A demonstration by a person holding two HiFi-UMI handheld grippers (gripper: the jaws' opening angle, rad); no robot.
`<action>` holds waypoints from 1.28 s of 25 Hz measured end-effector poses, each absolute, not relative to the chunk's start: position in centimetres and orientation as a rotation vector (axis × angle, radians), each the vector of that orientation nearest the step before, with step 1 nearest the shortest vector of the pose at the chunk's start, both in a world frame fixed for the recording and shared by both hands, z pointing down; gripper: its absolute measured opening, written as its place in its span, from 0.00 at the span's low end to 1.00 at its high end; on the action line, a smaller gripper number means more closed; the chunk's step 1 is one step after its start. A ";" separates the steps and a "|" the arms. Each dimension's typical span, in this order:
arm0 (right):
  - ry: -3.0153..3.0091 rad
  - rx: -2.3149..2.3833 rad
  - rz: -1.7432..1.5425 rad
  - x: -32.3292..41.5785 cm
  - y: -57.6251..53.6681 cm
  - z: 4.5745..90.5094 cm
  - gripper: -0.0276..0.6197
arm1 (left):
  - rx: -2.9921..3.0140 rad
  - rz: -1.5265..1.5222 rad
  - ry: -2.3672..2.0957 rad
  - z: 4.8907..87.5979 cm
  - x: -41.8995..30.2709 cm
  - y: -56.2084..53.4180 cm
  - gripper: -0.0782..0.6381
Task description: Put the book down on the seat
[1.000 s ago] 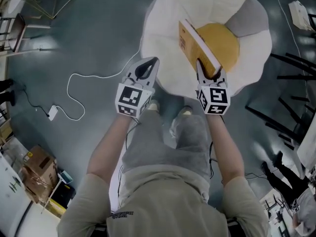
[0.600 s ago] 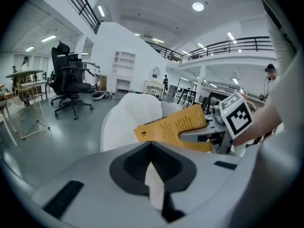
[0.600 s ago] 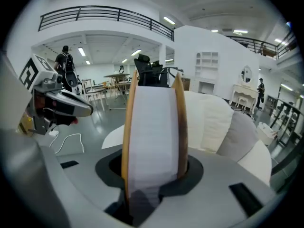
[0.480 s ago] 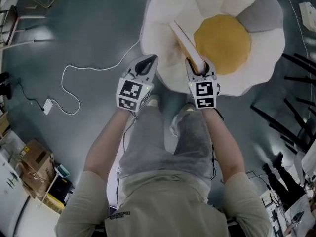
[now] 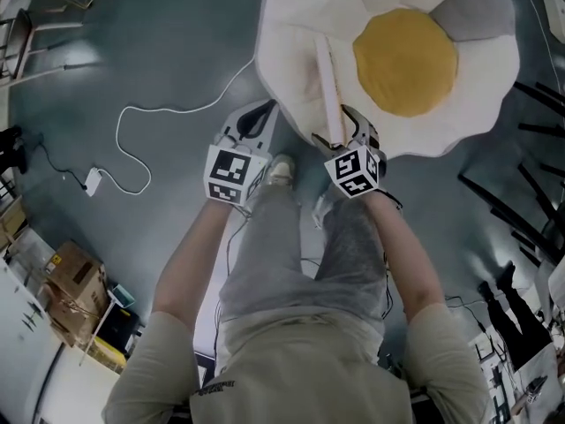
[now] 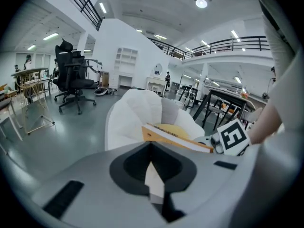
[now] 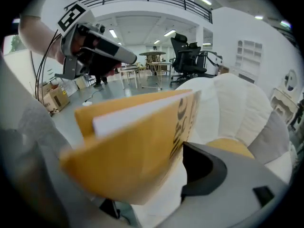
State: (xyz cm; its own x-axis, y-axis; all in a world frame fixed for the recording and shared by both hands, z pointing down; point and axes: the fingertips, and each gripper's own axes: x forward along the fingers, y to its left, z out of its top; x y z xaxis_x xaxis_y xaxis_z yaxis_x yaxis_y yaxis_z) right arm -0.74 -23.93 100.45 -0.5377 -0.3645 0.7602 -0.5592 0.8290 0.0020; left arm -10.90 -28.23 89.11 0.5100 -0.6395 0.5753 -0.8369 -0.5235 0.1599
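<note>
The seat (image 5: 291, 42) is a white, petal-shaped beanbag with a yellow centre (image 5: 406, 47) and one grey cushion. An orange-covered book (image 5: 328, 87) stands on edge on its white left part, spine toward me. My right gripper (image 5: 346, 135) is at the book's near end. Its jaws are opening, and the book (image 7: 137, 141) sits blurred between them with a gap to the right-hand jaw. My left gripper (image 5: 263, 113) hangs shut and empty just left of the seat's near rim. In the left gripper view the book (image 6: 175, 137) lies across the seat (image 6: 133, 113).
A white cable with a power adapter (image 5: 93, 182) snakes over the grey floor at left. Cardboard boxes (image 5: 75, 281) stand at lower left. Black furniture legs (image 5: 512, 193) lie at right. The person's shoes (image 5: 281, 170) are just below the seat. A black office chair (image 6: 73, 75) stands further off.
The right gripper carried the book from over the yellow centre to the white left part and turned it edge-up. Its jaws have spread off the book. The left gripper barely moved.
</note>
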 end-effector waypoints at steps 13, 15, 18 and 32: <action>-2.174 0.856 0.643 1.4 -22.2 99.8 0.75 | 2.292 0.671 -1.133 88.8 -10.1 -23.4 0.12; -2.143 0.914 0.634 2.3 -22.4 98.7 0.75 | 2.285 0.666 -1.123 88.0 -9.9 -23.0 0.12; -2.115 0.994 0.614 3.5 -22.7 96.5 0.75 | 2.284 0.662 -1.107 86.4 -9.7 -22.6 0.12; -2.078 1.142 0.638 7.2 -20.6 83.4 0.75 | 2.338 0.709 -1.150 75.5 -7.7 -21.9 0.12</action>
